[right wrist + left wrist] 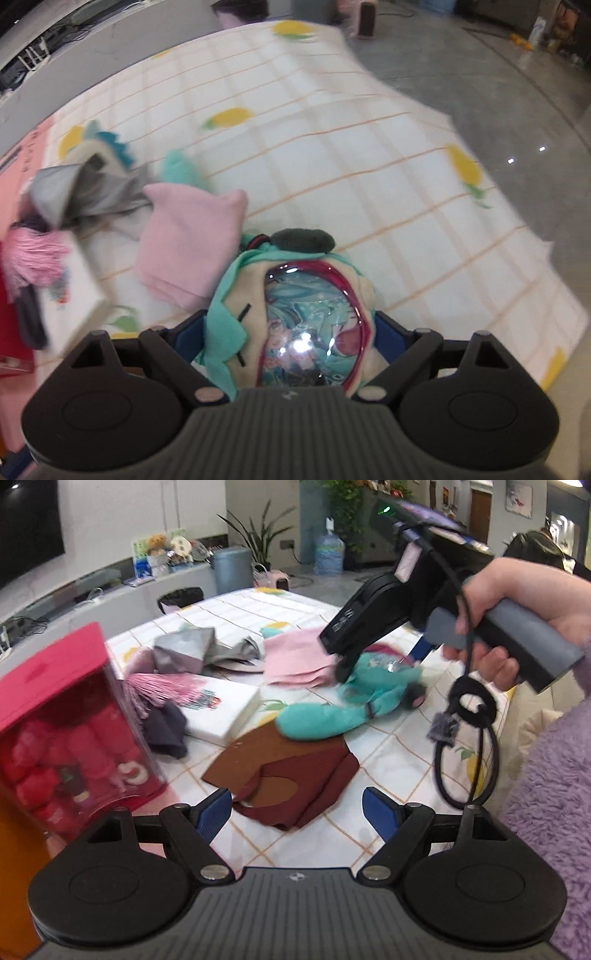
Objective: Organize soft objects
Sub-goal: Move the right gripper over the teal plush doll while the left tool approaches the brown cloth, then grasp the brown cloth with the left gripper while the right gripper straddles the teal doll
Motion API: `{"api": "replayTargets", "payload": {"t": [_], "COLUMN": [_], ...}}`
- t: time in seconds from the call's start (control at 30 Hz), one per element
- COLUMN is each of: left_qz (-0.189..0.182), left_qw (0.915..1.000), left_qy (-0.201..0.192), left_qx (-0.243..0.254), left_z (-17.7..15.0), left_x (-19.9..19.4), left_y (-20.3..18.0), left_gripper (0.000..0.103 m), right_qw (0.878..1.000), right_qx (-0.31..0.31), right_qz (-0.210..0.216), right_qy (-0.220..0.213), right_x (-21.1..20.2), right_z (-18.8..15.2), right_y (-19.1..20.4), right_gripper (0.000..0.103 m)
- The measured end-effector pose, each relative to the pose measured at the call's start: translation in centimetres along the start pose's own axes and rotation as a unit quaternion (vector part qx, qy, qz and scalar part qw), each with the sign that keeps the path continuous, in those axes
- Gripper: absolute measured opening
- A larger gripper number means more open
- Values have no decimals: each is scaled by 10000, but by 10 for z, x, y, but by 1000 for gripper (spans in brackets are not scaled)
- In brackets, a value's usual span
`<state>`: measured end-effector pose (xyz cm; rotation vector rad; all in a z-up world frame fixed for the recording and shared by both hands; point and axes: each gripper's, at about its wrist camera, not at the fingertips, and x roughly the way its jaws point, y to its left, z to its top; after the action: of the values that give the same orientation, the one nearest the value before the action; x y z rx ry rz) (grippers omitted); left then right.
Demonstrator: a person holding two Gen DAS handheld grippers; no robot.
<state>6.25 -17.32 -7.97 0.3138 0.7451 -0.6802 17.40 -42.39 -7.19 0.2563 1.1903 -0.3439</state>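
Note:
A teal plush doll (317, 720) with a shiny badge on its face lies on the lemon-print tablecloth (332, 147). My right gripper (380, 661) points down over its head. In the right wrist view the doll (229, 306) fills the gap of the right gripper (291, 325), a blue pad at each side, and the plush does not look squeezed. A folded pink cloth (295, 657) lies just left of the doll, with a crumpled grey cloth (192, 650) beyond it. My left gripper (295, 812) hangs open and empty over a brown and maroon cloth (288, 775).
A red gift box (62, 709) with a clear front stands at the left edge. A white block (225, 709), a pink tassel (162, 686) and a dark grey cloth (166, 727) lie beside it. A person's hand (495, 602) in a purple fleece sleeve holds the right gripper.

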Motion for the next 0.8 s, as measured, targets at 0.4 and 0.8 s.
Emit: {"api": "replayTargets", "payload": {"t": [0.4, 0.8], "left_qz": [-764, -952], "left_qw": [9963, 9919], "left_qy": [325, 213], "left_qx": [239, 811], "left_z": [24, 34], "left_x": [51, 85], "left_y": [12, 23], "left_gripper": [98, 103], "right_qw": [10000, 9996], "right_qx": [-14, -276], "right_qz": [-24, -17], "right_qy": [-60, -68], "right_x": [2, 4], "right_z": [-7, -9], "right_y": [-16, -12], "right_gripper": [90, 92]}}
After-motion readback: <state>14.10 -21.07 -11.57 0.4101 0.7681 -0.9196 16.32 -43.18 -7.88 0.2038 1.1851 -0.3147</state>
